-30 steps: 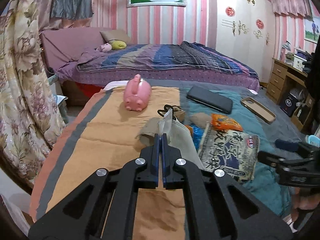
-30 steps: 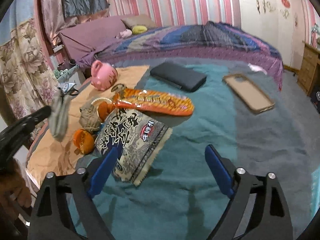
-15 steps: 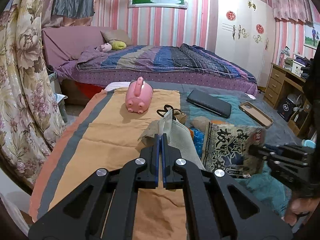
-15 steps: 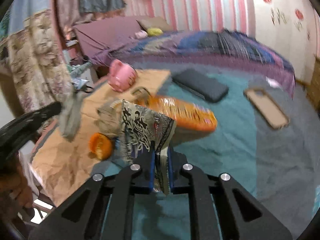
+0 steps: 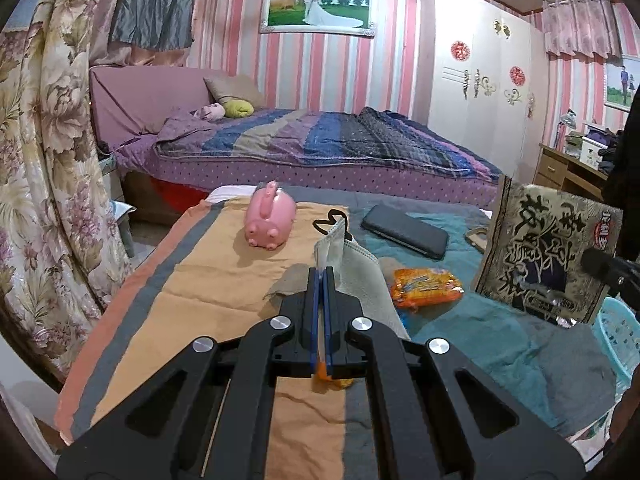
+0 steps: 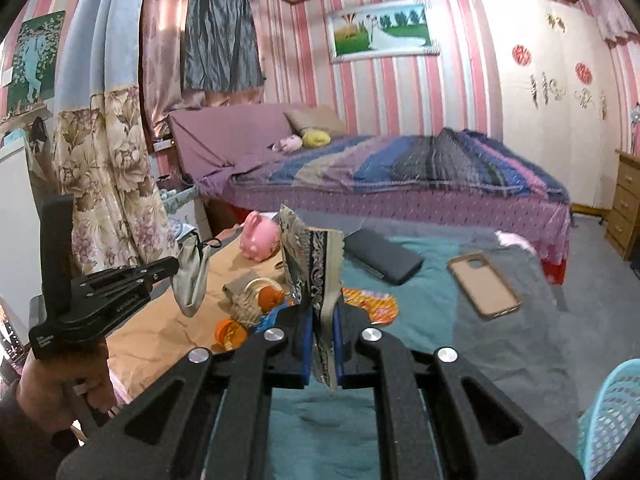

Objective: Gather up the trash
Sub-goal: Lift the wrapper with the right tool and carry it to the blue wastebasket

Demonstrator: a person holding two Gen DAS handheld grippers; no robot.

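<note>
A home bedroom: a made bed (image 5: 320, 144) with a striped blanket at twelve o'clock, pink striped wallpaper, a framed wedding photo (image 5: 318, 8) above it, a white wardrobe (image 5: 476, 72) at two o'clock, floral curtains (image 5: 44, 152) at nine.

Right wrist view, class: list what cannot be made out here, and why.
- Snack bag: print unreadable, seen edge-on between the right gripper's fingers.
- Blue basket: inside unseen, cut by frame edge.
- Trash pile: partly hidden behind the bag.
- Face mask: front unclear, hanging folded.
</note>
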